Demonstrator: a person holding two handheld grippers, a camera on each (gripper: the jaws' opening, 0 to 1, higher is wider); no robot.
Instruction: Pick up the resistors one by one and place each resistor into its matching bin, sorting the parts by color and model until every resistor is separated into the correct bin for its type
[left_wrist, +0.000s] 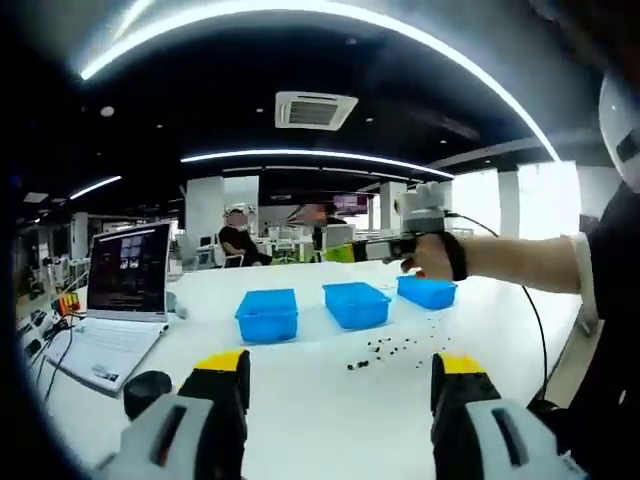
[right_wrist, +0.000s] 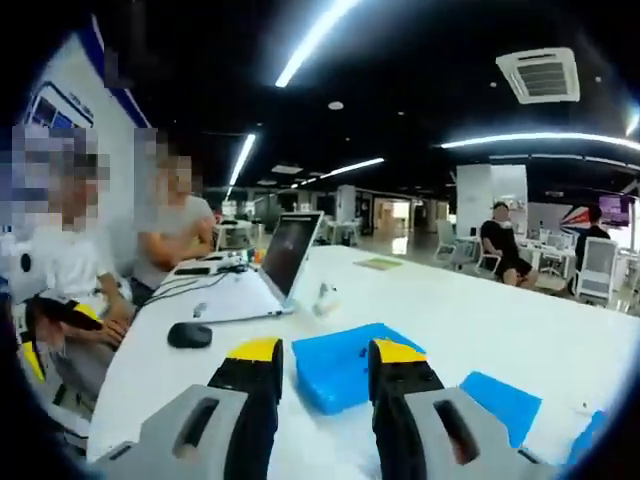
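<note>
Resistors (left_wrist: 385, 350) lie scattered as small dark specks on the white tabletop (left_wrist: 320, 400), lower centre of the left gripper view, in front of three blue bins and apart from them. Left bin (left_wrist: 268, 314), middle bin (left_wrist: 357, 304) and right bin (left_wrist: 427, 291) stand in a row across mid-frame, each separate from its neighbour. Left gripper (left_wrist: 343, 385) rises from the bottom edge with jaws spread wide and nothing between them. Right gripper (left_wrist: 370, 250) enters from the right of that view, held in a hand (left_wrist: 432, 258) above the right bin; at that size I cannot tell its jaw state there. In the right gripper view, the right gripper (right_wrist: 322, 370) shows jaws parted and empty, with a blue bin (right_wrist: 335, 368) on the tabletop just beyond them. An open laptop (left_wrist: 120, 290) sits mid-left of the left gripper view, a black mouse (right_wrist: 189, 335) beside it in the right gripper view
</note>
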